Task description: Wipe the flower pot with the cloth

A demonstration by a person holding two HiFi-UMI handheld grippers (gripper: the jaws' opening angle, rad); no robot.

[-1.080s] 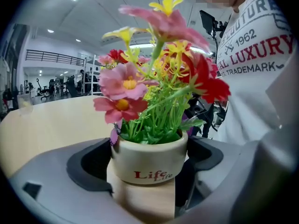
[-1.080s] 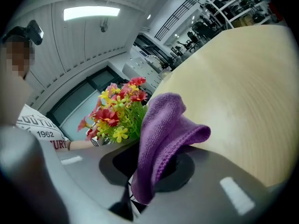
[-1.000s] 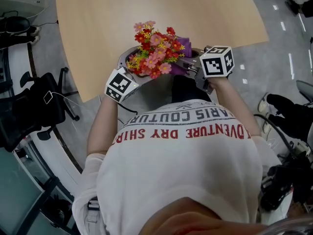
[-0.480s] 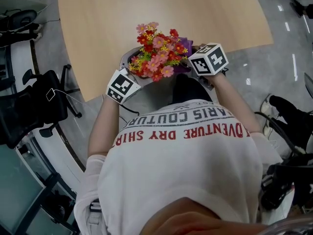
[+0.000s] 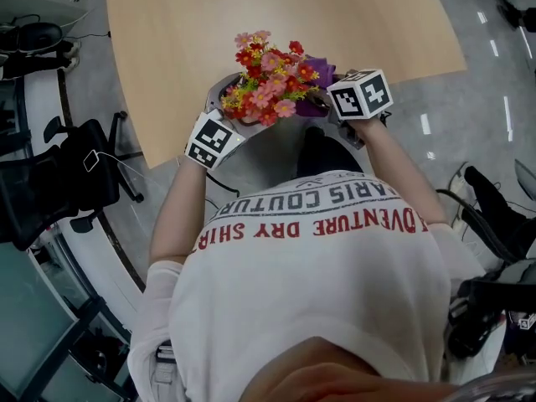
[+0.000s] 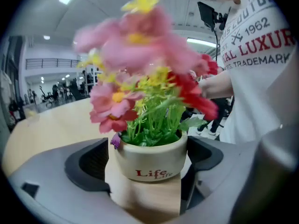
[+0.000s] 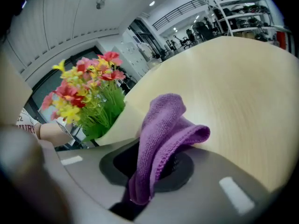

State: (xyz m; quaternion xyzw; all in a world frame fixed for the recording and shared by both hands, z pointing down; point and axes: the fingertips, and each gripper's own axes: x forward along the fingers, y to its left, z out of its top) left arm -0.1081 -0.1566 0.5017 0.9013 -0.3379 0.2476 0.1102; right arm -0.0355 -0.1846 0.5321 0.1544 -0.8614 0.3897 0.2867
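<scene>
Left gripper (image 6: 147,171) clamps flower pot (image 6: 148,157) steady at table's (image 5: 251,7) near edge | right gripper (image 7: 148,174) pinches purple cloth (image 7: 163,127) beside it, ready to wipe.

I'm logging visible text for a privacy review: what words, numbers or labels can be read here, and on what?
"Life", smaller "Life" beside it: flower pot.
"1962", "LUXUR", "TRADEMARK": shirt, left gripper view.
"COUTUR", "VENTURE DRY", upside down: same shirt, head view.
On the cloth: none.

A pale wooden table (image 5: 251,23) stands on grey floor (image 5: 473,107), black office chair (image 5: 50,195) beside.
</scene>
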